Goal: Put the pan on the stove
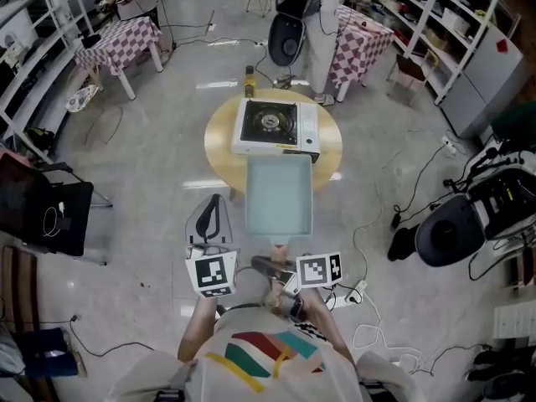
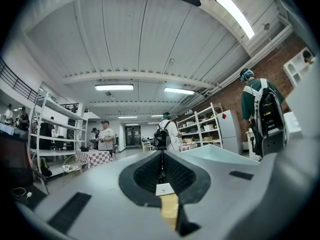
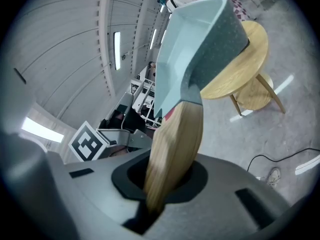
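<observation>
Your round wooden counter (image 1: 219, 153) carries the stove (image 1: 272, 126) on a glossy grey floor (image 1: 151, 141), with checkered tables (image 1: 117, 40) around it (people (image 2: 105, 134) stand farther back). Your right claw (image 3: 160, 184) is clamped tight on the wooden handle (image 3: 175, 144) of the pale blue pan (image 1: 279, 195), which hangs over the counter's near edge, just short of the stove. Your left claw (image 2: 161, 171) is closed on nothing.
</observation>
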Action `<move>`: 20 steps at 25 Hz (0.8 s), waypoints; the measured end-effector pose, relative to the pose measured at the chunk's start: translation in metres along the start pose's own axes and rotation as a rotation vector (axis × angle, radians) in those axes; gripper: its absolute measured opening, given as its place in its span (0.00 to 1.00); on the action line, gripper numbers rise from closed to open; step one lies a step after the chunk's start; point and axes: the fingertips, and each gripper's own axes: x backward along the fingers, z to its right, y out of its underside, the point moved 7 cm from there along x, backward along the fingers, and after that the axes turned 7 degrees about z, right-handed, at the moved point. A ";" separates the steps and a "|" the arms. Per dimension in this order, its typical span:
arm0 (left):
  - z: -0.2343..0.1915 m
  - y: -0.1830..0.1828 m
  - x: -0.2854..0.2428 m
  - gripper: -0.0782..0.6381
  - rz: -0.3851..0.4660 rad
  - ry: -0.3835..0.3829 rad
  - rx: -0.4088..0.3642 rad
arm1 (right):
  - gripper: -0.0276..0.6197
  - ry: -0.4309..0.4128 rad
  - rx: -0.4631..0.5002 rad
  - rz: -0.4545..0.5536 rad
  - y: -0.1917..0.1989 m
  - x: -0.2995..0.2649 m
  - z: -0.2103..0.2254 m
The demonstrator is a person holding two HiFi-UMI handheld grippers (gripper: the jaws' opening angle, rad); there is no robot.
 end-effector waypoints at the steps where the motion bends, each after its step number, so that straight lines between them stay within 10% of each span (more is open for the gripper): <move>1: 0.004 -0.002 -0.003 0.12 0.004 -0.007 0.000 | 0.05 0.000 0.001 -0.005 -0.005 0.004 0.002; 20: 0.001 0.012 -0.051 0.12 0.032 -0.056 0.000 | 0.05 -0.030 0.047 -0.017 -0.056 0.005 0.012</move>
